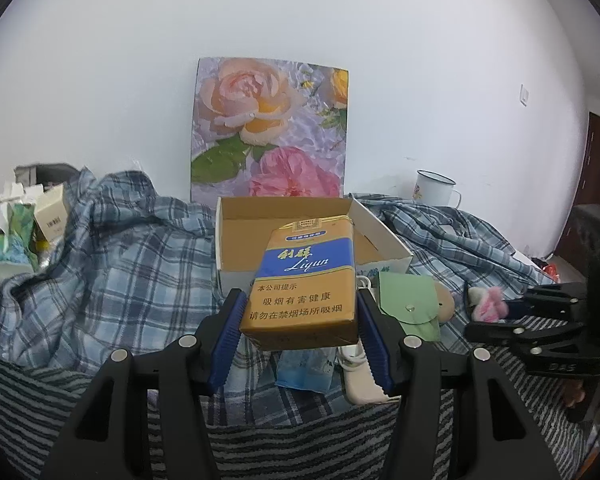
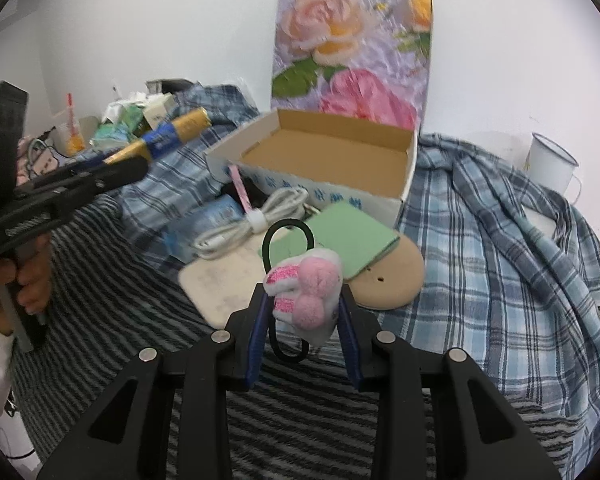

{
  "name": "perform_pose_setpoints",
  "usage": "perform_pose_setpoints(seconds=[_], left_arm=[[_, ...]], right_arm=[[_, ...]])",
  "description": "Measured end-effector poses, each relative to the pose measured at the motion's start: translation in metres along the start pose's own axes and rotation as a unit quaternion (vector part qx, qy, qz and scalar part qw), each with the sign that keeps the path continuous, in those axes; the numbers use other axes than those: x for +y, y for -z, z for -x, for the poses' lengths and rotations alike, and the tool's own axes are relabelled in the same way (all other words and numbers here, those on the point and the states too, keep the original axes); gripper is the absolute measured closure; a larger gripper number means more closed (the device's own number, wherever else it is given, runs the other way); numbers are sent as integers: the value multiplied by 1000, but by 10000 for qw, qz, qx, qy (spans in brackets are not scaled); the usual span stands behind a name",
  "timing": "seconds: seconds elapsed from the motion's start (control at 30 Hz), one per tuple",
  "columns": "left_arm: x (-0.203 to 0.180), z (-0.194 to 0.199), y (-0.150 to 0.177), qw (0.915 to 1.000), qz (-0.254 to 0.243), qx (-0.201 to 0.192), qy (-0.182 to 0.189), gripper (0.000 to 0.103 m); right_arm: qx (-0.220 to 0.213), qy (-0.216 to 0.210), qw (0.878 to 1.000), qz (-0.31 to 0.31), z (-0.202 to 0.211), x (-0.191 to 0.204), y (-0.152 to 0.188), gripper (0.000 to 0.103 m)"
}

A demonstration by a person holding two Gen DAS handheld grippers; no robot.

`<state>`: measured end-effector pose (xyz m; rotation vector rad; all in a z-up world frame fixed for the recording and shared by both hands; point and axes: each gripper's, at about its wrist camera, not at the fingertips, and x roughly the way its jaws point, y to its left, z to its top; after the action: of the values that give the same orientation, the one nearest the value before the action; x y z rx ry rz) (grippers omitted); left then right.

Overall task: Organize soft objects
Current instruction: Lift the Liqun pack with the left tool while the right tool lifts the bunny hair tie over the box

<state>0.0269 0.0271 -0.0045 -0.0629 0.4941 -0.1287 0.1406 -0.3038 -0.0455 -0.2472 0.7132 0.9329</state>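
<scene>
My left gripper [image 1: 300,300] is shut on a gold and blue cigarette pack [image 1: 306,280], held upright in front of an open cardboard box [image 1: 236,224] with a bare floor. The right wrist view shows that pack [image 2: 172,132] sticking out of the left gripper [image 2: 112,172] at the left, with a hand below it. My right gripper [image 2: 303,296] is shut on a pink and white plush hair tie [image 2: 308,280], whose black elastic loop [image 2: 288,226] rises above the pads. The box [image 2: 404,148] lies beyond it. The same plush [image 1: 488,302] shows at the right gripper's tip in the left wrist view.
A blue plaid shirt [image 2: 500,240] drapes around the box over a grey striped cloth [image 2: 120,300]. A green snap pouch [image 2: 340,236], a coiled white cable [image 2: 252,220] and a blue tissue pack [image 2: 204,224] lie before the box. A white mug [image 2: 550,164] stands back right, small cartons [image 1: 20,224] left.
</scene>
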Motion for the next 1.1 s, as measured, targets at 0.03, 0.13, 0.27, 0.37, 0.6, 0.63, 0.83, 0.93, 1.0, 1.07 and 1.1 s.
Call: perform_pose_setpoints(seconds=[0.03,0.13,0.27,0.37,0.6,0.63,0.83,0.93,1.0,1.07,1.1], left_arm=[[-1,2,-1,10000,-40,-36,-39,45],[-5,8,-7,9997,-146,-159,-121,45],[-8,18,-17,9994,-160,-285,-137,45],[-12,29,-29,9984,-268,-447,-221,45],[-22,60,-62,9940,-404,-953,-362,45],[-22,63,-66,9934,-410,-1008,-367,45],[-27,76,-94,9889,-490,-1328,-454,45],[-31,80,-108,9863,-549,-1479,-476,45],[-34,81,-117,9845,-591,-1579,-485,45],[-36,82,-125,9833,-605,-1651,-470,45],[-37,82,-130,9827,-619,-1687,-457,45]], right_arm=[[-77,-24,10000,11,5,1,-2,71],[-286,-15,9995,96,17,6,-7,71],[-648,-10,9977,180,36,11,-18,71],[-963,-21,9950,266,50,15,-29,71],[-1664,-7,9848,504,82,22,-59,71],[-1745,5,9832,533,86,23,-63,71],[-2269,10,9716,666,111,24,-89,71],[-2441,12,9671,715,119,24,-102,71],[-2535,58,9646,727,122,23,-110,71],[-2666,133,9610,727,124,20,-119,71],[-2739,173,9590,711,125,18,-123,71]])
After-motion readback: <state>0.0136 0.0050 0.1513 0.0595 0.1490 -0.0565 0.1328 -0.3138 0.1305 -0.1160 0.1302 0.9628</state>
